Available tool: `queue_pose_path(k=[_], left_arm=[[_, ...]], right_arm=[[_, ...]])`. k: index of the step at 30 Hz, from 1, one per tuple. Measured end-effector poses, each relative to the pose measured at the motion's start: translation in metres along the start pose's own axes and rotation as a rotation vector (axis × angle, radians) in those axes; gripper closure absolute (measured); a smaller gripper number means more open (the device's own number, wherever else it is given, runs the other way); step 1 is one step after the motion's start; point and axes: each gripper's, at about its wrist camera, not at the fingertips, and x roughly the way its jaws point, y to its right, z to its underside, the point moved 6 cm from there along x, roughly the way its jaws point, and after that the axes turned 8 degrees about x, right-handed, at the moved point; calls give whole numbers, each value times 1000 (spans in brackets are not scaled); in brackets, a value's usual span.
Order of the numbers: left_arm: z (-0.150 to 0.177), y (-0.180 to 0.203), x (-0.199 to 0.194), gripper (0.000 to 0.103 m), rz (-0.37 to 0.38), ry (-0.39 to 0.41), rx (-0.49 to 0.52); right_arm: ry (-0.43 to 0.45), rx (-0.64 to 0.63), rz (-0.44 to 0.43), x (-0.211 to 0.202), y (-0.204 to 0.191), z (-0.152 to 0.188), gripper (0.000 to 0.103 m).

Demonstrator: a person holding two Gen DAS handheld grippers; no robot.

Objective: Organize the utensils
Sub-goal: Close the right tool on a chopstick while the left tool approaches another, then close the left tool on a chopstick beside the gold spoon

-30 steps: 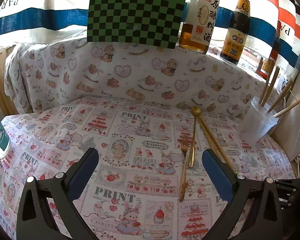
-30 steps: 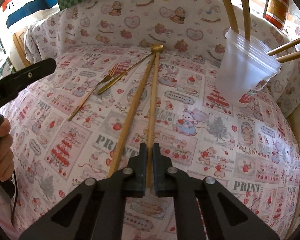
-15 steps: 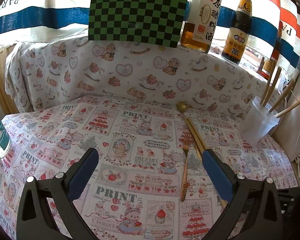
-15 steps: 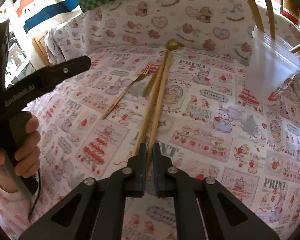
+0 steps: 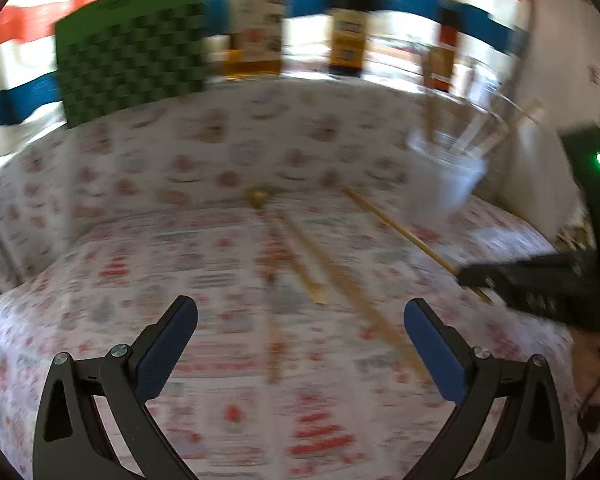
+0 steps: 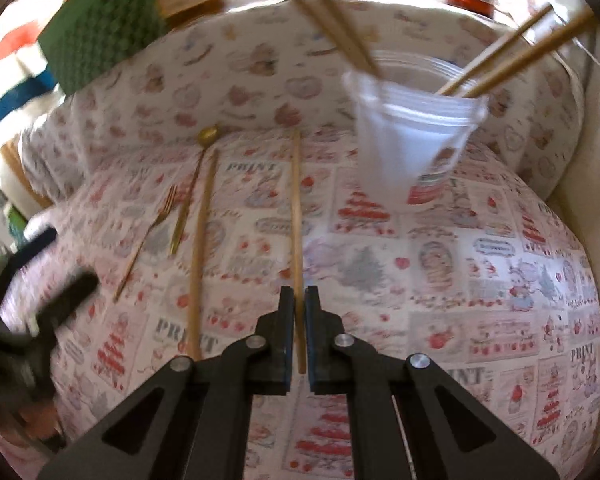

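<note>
Right wrist view | right gripper pinches one chopstick, now parted from its mate on the cloth | cup near ahead, likely next | left gripper spread, empty.

Table covered by a matt printed cloth; on it, two chopsticks of smooth pale wood, one lying loose and one clamped in the right tool, whose arms are matt black plastic with bright metal rivets. Fork and spoon: polished gold-coloured metal. Cup near the far right corner: translucent, slightly glossy plastic; left tool pads: matt blue.
</note>
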Motion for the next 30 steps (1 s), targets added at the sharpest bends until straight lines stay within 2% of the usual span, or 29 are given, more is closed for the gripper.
queue_pose_path(k=[2, 8, 12, 15, 17, 19, 21, 23, 26, 30], left_arm=[[-2, 18, 10, 1, 24, -30, 38], [14, 56, 35, 1, -36, -155, 171], [25, 56, 41, 0, -59, -213, 163], [29, 43, 46, 3, -29, -246, 82], [31, 32, 44, 15, -10, -248, 27], [32, 22, 42, 22, -39, -244, 14], [34, 10, 40, 34, -34, -244, -30], [34, -2, 39, 53, -71, -239, -47], [34, -23, 40, 55, -125, -239, -100], [36, -33, 38, 62, -125, -238, -113]], right_arm=[[4, 26, -7, -3, 7, -4, 98], [15, 45, -10, -14, 16, -3, 98], [19, 23, -4, -12, 7, 0, 98], [23, 11, 3, -11, 5, 0, 98], [19, 14, 3, -10, 6, 1, 98], [16, 16, 6, -8, 6, 1, 98], [14, 14, 9, -7, 5, 1, 98], [11, 10, 12, -5, 4, 3, 98], [7, 2, 21, -1, 3, 5, 98], [-2, -7, 19, 3, 0, 7, 98]])
